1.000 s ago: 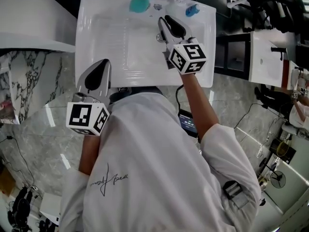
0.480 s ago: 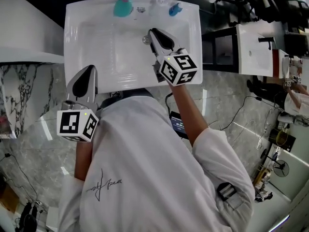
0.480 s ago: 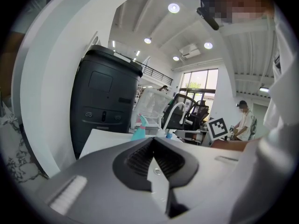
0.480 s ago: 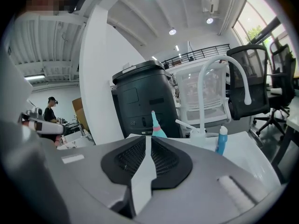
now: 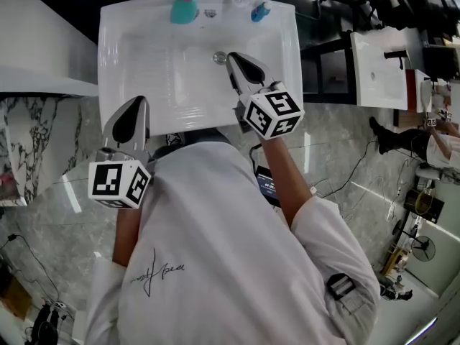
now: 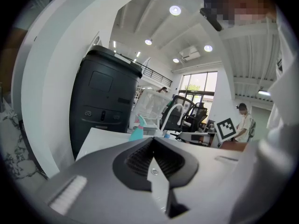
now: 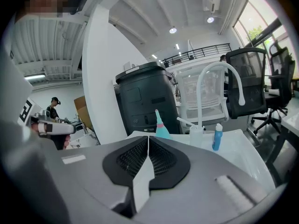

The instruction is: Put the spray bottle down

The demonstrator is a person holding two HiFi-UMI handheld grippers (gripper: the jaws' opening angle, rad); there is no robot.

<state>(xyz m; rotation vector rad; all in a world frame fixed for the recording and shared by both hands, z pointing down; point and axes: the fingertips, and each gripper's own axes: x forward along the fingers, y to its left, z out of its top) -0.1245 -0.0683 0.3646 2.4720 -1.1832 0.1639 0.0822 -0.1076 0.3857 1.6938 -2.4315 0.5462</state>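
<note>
Three bottles stand on the back rim of the white sink (image 5: 129, 63): a teal one with a pointed top (image 5: 183, 7) (image 7: 161, 127), a white one with a spray-like head (image 7: 195, 133), and a small blue one (image 5: 259, 11) (image 7: 217, 136). My right gripper (image 5: 230, 57) (image 7: 148, 138) hovers over the basin near the drain, apart from the bottles. Its jaws have just been closing and now stand shut with nothing between them. My left gripper (image 5: 136, 103) (image 6: 152, 139) is shut and empty at the sink's near edge.
A curved white faucet (image 7: 219, 78) rises behind the bottles. A black bin (image 7: 145, 97) stands beyond the sink and an office chair (image 7: 252, 78) to its right. Grey marble floor (image 5: 50, 192) lies around the person. A second white sink (image 5: 381, 63) is at the right.
My right gripper has drawn back from the bottles at the sink's back rim toward the basin's middle, and its jaws have closed empty. The left gripper has stayed put.
</note>
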